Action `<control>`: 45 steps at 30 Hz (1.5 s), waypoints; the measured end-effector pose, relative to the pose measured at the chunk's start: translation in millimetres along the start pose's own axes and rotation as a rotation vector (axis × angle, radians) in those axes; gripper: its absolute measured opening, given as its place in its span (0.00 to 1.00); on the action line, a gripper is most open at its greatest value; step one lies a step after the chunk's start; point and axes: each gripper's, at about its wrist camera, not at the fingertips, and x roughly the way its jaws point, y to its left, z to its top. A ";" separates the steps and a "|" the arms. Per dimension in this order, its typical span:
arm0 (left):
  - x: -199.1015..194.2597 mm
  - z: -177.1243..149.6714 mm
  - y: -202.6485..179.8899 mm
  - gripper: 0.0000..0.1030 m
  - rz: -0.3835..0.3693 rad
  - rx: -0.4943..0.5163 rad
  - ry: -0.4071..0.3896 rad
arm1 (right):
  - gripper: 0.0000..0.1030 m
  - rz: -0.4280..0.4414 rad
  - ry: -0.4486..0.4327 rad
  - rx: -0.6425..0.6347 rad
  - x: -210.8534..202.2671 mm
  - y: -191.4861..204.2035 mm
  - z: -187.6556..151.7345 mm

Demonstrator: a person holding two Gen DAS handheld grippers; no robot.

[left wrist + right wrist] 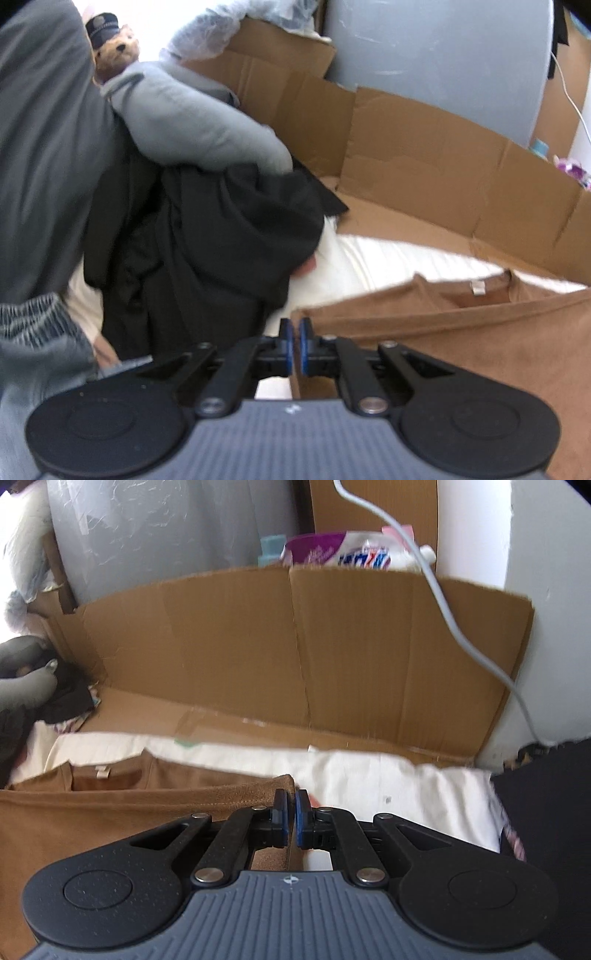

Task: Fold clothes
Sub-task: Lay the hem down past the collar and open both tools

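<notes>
A brown T-shirt (480,332) lies spread on a white sheet (369,266), its neck label (478,288) facing up. My left gripper (295,326) is shut on the shirt's left edge, and the cloth runs down between the blue pads. In the right wrist view the same brown T-shirt (110,812) fills the lower left. My right gripper (291,799) is shut on its right corner, which sticks up just past the fingertips. The white sheet (369,775) shows beyond it.
A pile with a black garment (221,240) and grey garments (184,122) sits at the left, a teddy bear (114,48) behind it. Cardboard walls (295,646) ring the far side. A grey cable (443,609) hangs at right, above a dark mat (546,812).
</notes>
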 end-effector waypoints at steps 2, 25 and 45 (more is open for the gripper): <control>2.2 9.7 -3.3 0.04 0.002 0.008 -0.008 | 0.02 -0.014 -0.006 -0.007 3.8 1.7 9.3; 89.5 40.9 -26.8 0.04 0.135 0.090 0.042 | 0.02 -0.116 0.081 -0.093 116.7 21.5 52.2; 125.7 51.4 -34.2 0.07 0.189 0.122 0.086 | 0.05 -0.213 0.132 -0.139 154.9 28.8 59.5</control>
